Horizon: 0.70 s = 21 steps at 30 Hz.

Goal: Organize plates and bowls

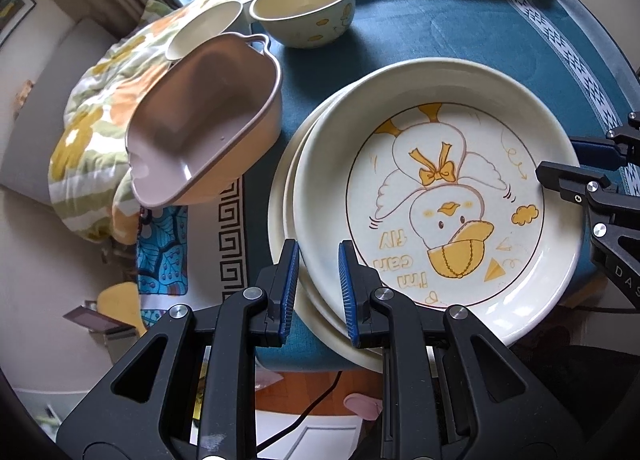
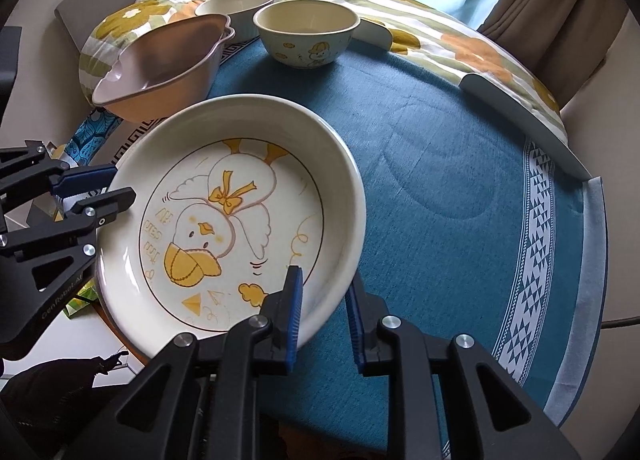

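A cream plate with a yellow duck drawing (image 1: 440, 195) (image 2: 240, 215) tops a stack of plates on the blue tablecloth (image 2: 460, 179). My left gripper (image 1: 319, 284) straddles the stack's left rim, one finger outside and one inside; the jaws are close around the rim. My right gripper (image 2: 324, 308) straddles the top plate's right rim the same way and shows at the right edge of the left wrist view (image 1: 576, 163). A duck-print bowl (image 1: 306, 9) (image 2: 306, 33) stands at the back, with a second cream bowl (image 1: 206, 27) (image 2: 236, 5) beside it.
A pink heart-shaped dish (image 1: 204, 115) (image 2: 160, 67) stands left of the plates near the table edge. A floral quilt (image 1: 100, 107) (image 2: 440, 31) lies behind the table. Bare blue cloth (image 1: 460, 31) lies right of the stack.
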Tool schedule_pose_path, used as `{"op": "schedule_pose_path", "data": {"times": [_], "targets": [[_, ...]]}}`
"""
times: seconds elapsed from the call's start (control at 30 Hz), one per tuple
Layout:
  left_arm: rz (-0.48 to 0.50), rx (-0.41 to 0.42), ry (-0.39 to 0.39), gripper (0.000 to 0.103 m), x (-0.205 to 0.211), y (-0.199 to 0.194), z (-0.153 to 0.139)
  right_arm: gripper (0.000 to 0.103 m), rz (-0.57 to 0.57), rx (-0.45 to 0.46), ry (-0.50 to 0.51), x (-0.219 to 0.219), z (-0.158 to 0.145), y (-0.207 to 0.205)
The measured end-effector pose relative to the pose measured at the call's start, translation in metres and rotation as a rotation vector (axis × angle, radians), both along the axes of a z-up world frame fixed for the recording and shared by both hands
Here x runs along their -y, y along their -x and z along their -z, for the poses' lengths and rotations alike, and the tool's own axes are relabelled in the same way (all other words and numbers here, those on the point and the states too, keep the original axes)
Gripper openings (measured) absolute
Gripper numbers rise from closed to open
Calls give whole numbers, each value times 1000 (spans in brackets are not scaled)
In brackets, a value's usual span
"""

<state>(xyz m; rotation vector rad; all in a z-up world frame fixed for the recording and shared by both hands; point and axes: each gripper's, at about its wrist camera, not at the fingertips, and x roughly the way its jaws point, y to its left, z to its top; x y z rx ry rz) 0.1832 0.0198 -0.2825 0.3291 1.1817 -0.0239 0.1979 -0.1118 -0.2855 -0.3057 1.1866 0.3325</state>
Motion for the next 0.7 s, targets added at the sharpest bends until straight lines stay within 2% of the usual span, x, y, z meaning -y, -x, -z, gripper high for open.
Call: {"op": "schedule_pose_path", "data": {"times": [0.23,0.37,0.6,0.67,0.7], "targets": [[-6,0,12,17,-5,0,-1,20,-4,6,7,-1,0,2],[-18,-3,44,17,-9,-3,-6,20,12,14,-19,4,-5,1],[-59,90,115,17,-25,-15,-51,23,92,48,-148,27,-37,-15],[-88,104,146,19,-33,-21,-64,43,105,66,-189,31,-47,-20],[-100,104,169,25,-37,-24,-70,71,110,84,-219,34,-53,-23]]}}
